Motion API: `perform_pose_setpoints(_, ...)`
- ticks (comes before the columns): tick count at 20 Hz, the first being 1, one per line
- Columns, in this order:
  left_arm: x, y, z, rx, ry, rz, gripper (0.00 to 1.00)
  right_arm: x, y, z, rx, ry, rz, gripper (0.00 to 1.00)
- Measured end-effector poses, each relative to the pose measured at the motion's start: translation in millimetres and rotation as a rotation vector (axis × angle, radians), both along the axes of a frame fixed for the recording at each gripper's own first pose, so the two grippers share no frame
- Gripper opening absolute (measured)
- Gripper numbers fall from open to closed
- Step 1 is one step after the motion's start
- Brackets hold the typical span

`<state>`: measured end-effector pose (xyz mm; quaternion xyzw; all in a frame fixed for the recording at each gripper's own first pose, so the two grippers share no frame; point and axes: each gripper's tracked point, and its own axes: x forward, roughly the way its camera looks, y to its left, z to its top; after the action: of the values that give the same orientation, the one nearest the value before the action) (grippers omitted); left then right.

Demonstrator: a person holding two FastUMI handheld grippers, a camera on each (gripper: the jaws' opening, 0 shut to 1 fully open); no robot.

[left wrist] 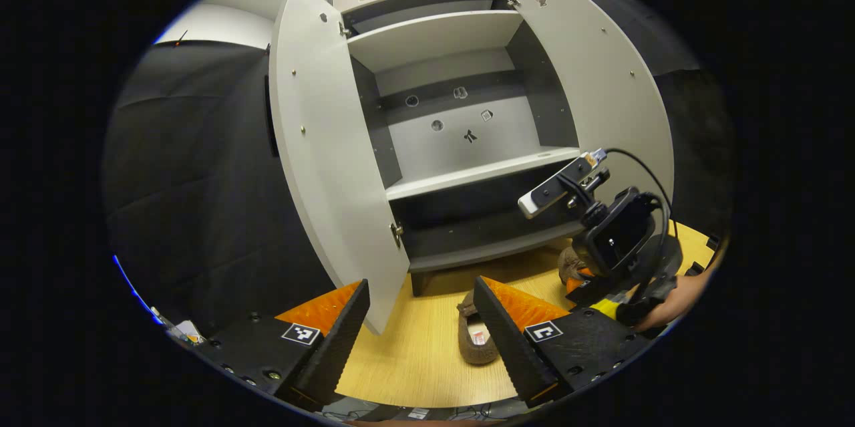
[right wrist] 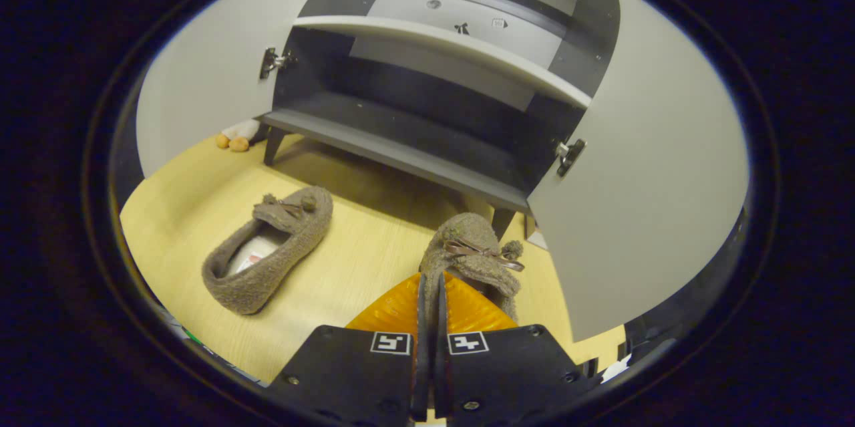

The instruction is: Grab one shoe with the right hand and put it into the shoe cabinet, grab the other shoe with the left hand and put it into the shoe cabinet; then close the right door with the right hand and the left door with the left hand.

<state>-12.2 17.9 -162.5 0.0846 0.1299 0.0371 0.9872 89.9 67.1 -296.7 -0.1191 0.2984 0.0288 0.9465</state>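
Observation:
My right gripper is shut on the rim of a brown fuzzy shoe with a bow, its toe pointing at the shoe cabinet's bottom shelf. The other brown shoe lies on the wooden floor to its left, opening up. In the left gripper view my left gripper stands open just above that lying shoe. Farther right, the right gripper and the hand holding it show with the held shoe. Both cabinet doors stand wide open.
The cabinet has pale shelves and a dark low compartment on short legs. The open left door's edge hangs close beside my left gripper. Two small orange balls lie by the cabinet's left leg. Black cloth walls flank the cabinet.

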Motion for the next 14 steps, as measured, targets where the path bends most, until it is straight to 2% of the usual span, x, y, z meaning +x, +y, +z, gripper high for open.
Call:
perform_pose_setpoints(7,-1.0,5.5,48.9,-0.022,-0.059,0.017,0.95,-10.8,-14.0,116.8,0.037,-0.134,0.033,0.07)
perform_pose_setpoints(11,-2.4,7.5,70.9,-0.049,-0.079,0.029,0.94,5.6,-24.7,175.7,0.059,-0.216,0.015,0.07)
perform_pose_setpoints(14,-3.0,4.5,84.4,-0.032,-0.104,0.027,0.95,29.8,-27.7,217.9,0.047,-0.286,0.007,0.07)
